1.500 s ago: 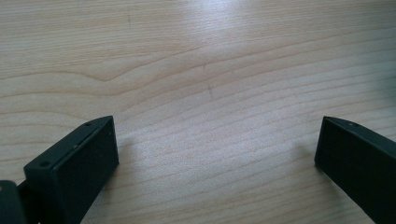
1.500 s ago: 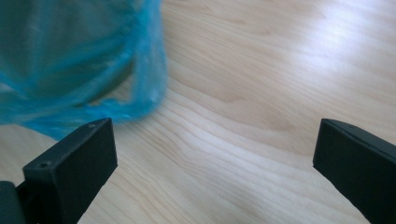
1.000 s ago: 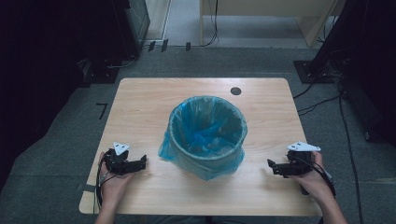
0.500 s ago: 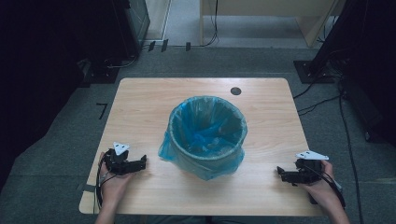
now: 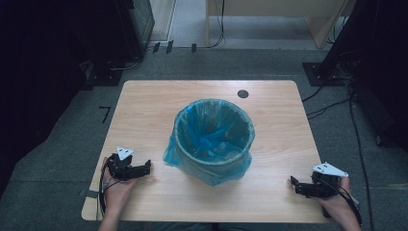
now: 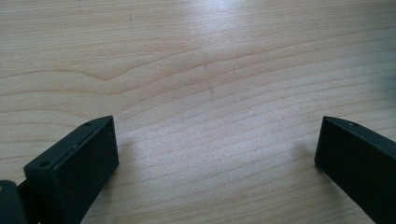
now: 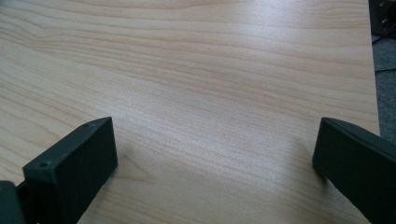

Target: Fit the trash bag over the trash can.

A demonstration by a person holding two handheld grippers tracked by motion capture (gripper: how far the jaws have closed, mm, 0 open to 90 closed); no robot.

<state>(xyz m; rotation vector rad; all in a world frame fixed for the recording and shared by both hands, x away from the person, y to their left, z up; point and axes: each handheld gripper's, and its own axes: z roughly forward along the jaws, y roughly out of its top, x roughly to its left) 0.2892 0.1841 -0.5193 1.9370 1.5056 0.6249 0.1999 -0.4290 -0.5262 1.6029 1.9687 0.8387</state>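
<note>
Resting low at the near right corner of the counter (image 5: pixel 144 103), the right gripper (image 5: pixel 294 184) sits closer to the person and farther toward the counter's right edge than it did a second ago, when it lay nearer the bin (image 5: pixel 214 139); half a second ago it was already most of the way there. The left gripper (image 5: pixel 146 166) has not shifted over the same span, and the bin stands where it stood.

The bin is round and upright, its mouth facing straight up, so it has no long axis along the counter; a blue liner (image 5: pixel 211 175) is folded over its rim and bunches around its base. It stands mid-counter, between the two grippers, well apart from the right fingers (image 5: pixel 302 187) and near the left fingers (image 5: pixel 143 168), beyond their tips and to their right.

In the left gripper view the fingers (image 6: pixel 77 170) stand wide apart with bare wood between them, holding nothing. The right gripper view shows the same: fingers (image 7: pixel 74 163) spread wide over bare wood grain, the counter's edge and grey floor (image 7: pixel 385 93) just past the right finger.

In the high view both grippers point roughly toward the counter's middle, each held by a hand, the left hand (image 5: pixel 115 192) and right hand (image 5: pixel 339 204), coming in from the near edge.
</note>
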